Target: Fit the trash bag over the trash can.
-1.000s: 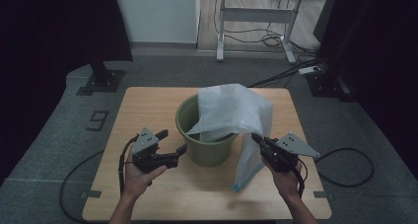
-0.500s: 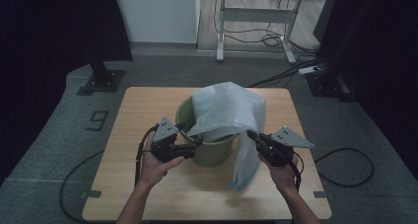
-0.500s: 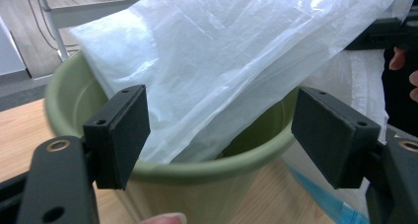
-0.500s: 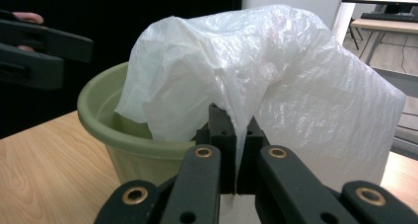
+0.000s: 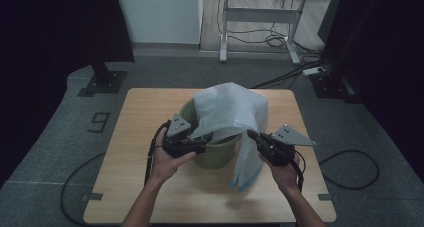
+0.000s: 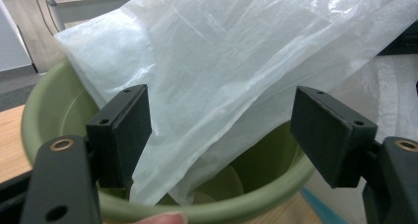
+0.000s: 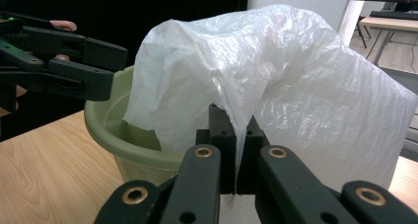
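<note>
Since 0.5 s ago: left tool (image 5: 209, 141) closer in at bin rim, bag bulging higher over bin. Desk (image 5: 150, 112), wooden, carries everything. Plastic bag (image 5: 230, 112), translucent white, draped over green bin (image 5: 220, 154); one part hangs into bin mouth, the other falls down bin's right outer side to the desk. Bin upright, mid-desk. Right tool (image 7: 236, 182): jaws closed, pinching a bag fold. Left tool: jaws wide apart, straddling the bag's hanging edge above near rim, gripping nothing.
</note>
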